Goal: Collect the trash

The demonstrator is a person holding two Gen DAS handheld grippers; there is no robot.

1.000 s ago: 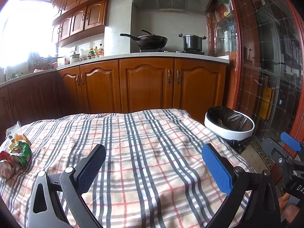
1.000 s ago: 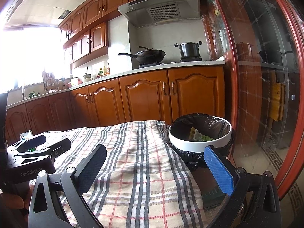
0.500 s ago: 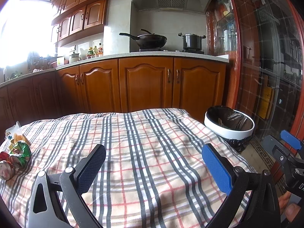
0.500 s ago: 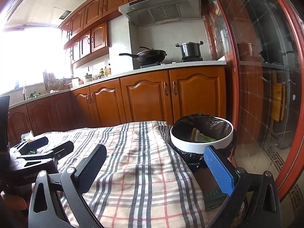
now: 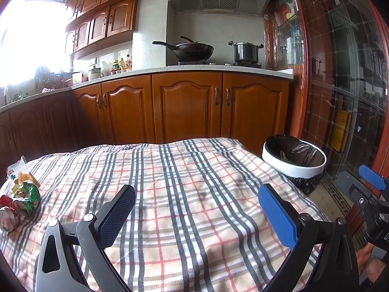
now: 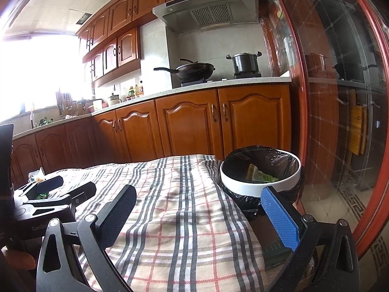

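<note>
A small pile of trash lies at the table's far left: a green crumpled wrapper (image 5: pixel 25 192), a red can (image 5: pixel 7 215) on its side and a white packet (image 5: pixel 18 170). A white bin (image 5: pixel 294 163) with a black liner stands on the floor past the table's right edge; in the right wrist view the bin (image 6: pixel 261 182) holds a green and yellow wrapper (image 6: pixel 259 175). My left gripper (image 5: pixel 197 209) is open and empty over the plaid cloth. My right gripper (image 6: pixel 198 210) is open and empty near the table's right edge, short of the bin.
The table is covered by a plaid cloth (image 5: pixel 175 189). Wooden kitchen cabinets (image 5: pixel 187 107) run behind it, with a wok (image 5: pixel 192 48) and pot (image 5: pixel 245 51) on the stove. A glass door with a red frame (image 6: pixel 340 121) stands at right.
Both views have shifted only slightly; the right gripper has drifted a little left and back from the bin. Both grippers stay open and empty.
</note>
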